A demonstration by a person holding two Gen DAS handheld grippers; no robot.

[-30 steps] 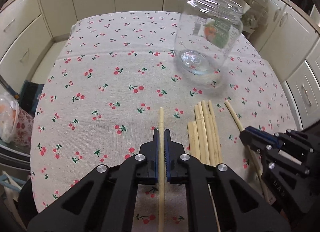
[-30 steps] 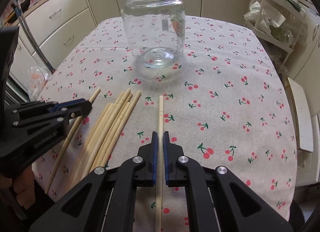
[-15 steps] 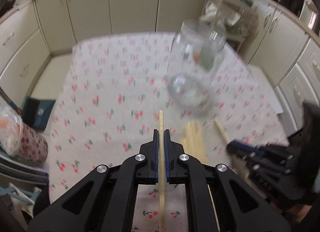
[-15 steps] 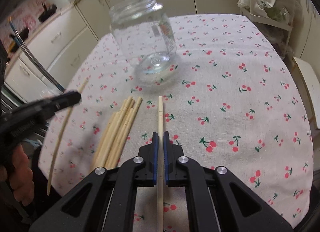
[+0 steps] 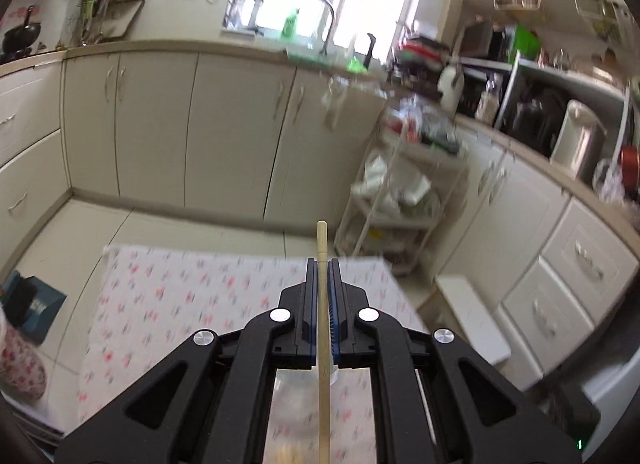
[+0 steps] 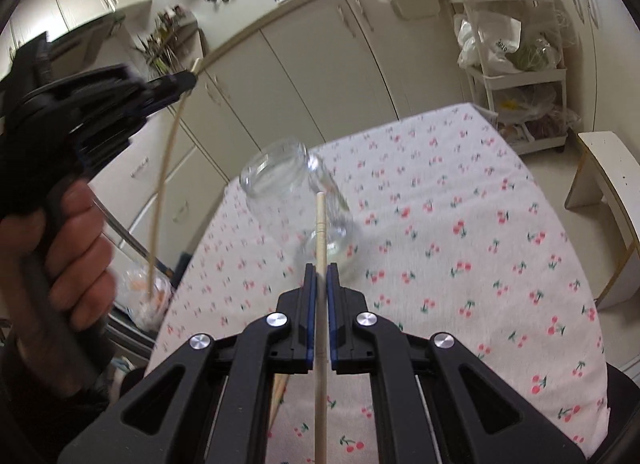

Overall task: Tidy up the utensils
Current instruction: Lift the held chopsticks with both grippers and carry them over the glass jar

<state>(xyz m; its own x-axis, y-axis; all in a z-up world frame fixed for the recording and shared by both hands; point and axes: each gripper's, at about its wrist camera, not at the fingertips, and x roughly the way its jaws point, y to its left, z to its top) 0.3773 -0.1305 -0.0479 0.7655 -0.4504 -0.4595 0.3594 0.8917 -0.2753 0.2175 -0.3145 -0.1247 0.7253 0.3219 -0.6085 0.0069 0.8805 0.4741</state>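
Observation:
My left gripper (image 5: 322,264) is shut on a pale wooden chopstick (image 5: 322,304) whose tip pokes out ahead, high above the cherry-print tablecloth (image 5: 180,296). From the right wrist view the left gripper (image 6: 178,83) shows at upper left, a hand (image 6: 76,244) around its handle and its chopstick (image 6: 160,191) hanging down. My right gripper (image 6: 320,268) is shut on a second chopstick (image 6: 320,223), its tip in front of the clear glass jar (image 6: 280,179) that stands on the table. Loose chopsticks (image 6: 280,392) lie on the cloth under the right gripper's frame.
A white wire trolley (image 6: 516,75) loaded with bags stands past the table's far right corner. A pale bench (image 6: 608,167) sits to the right. Cream cabinets (image 5: 232,135) line the walls. A plastic bag (image 6: 148,300) hangs off the table's left side.
Both grippers have lifted their chopsticks off the table. The left one rose far and tilted up, so its view now shows the kitchen wall. The right one rose less.

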